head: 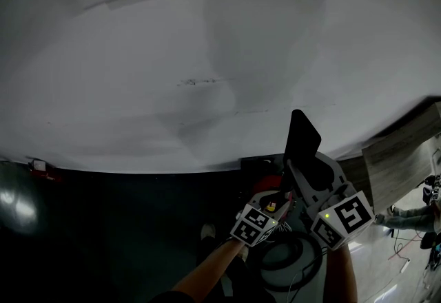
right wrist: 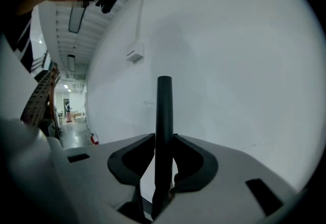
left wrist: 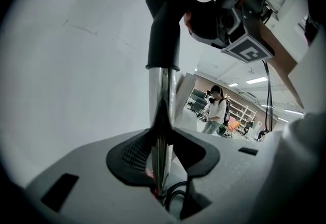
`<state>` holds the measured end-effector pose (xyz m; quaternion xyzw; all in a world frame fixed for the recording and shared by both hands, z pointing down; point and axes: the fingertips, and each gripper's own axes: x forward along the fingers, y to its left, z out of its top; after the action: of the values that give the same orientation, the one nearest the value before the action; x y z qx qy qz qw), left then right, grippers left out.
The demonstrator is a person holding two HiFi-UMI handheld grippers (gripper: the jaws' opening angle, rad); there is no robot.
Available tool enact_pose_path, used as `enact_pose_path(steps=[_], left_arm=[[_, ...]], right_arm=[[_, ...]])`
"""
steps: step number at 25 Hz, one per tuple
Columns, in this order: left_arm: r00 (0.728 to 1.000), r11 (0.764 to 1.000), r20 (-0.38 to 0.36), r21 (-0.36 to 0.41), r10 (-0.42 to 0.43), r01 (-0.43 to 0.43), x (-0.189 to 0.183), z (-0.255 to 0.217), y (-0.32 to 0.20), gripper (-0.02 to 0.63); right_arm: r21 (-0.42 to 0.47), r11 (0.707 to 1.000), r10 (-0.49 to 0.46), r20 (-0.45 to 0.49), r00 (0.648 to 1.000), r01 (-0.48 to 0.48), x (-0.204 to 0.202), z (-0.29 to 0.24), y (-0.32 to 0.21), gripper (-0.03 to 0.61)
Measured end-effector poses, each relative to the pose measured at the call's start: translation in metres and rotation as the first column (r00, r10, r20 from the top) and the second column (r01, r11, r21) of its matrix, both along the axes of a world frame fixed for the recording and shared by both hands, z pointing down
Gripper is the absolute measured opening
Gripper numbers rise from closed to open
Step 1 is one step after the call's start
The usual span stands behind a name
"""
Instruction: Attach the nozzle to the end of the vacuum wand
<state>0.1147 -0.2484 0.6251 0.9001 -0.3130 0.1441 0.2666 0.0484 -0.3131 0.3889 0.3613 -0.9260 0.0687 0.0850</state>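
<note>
Left gripper (left wrist: 162,156): fingers (left wrist: 130,156) closed on chrome wand (left wrist: 162,101), pads pressed to both sides of tube. Right gripper (right wrist: 164,159): fingers (right wrist: 196,164) closed on black nozzle (right wrist: 164,111), narrow edge standing up between pads. Head view: both grippers low in frame, close side by side, pointing away from body, right one slightly further forward. Left marker cube (head: 253,224) and right marker cube (head: 342,219) face up toward camera. Left forearm (head: 207,274) enters from bottom edge, angled up-right. Right forearm (head: 341,274) near it, more upright.
</note>
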Motion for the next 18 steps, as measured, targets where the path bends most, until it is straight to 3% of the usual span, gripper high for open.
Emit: enact_pose_path(steps=[3, 8, 10, 14, 18], left_arm=[[1.000, 1.000, -0.002, -0.003, -0.008, 0.008, 0.000, 0.001, -0.004, 0.135], [1.000, 1.000, -0.002, -0.003, 0.009, -0.009, 0.003, 0.002, -0.012, 0.135], [1.000, 1.000, -0.004, -0.004, 0.013, -0.013, 0.004, 0.003, -0.016, 0.135], [1.000, 1.000, -0.007, -0.013, 0.003, -0.003, 0.002, 0.007, -0.026, 0.135], [0.999, 0.999, -0.020, -0.033, -0.027, 0.027, -0.004, 0.014, -0.037, 0.135]], right_arm=[[0.027, 0.999, 0.025, 0.045, 0.999, -0.026, 0.014, -0.005, 0.007, 0.140], [0.068, 0.988, 0.122, 0.193, 0.974, -0.138, 0.050, -0.029, 0.017, 0.143], [0.069, 0.983, 0.156, 0.194, 0.968, -0.172, 0.065, -0.029, 0.023, 0.143], [0.031, 0.982, 0.172, 0.286, 0.943, -0.188, 0.077, -0.033, 0.032, 0.141], [0.005, 0.976, 0.210, 0.268, 0.940, -0.219, 0.093, -0.017, 0.042, 0.141]])
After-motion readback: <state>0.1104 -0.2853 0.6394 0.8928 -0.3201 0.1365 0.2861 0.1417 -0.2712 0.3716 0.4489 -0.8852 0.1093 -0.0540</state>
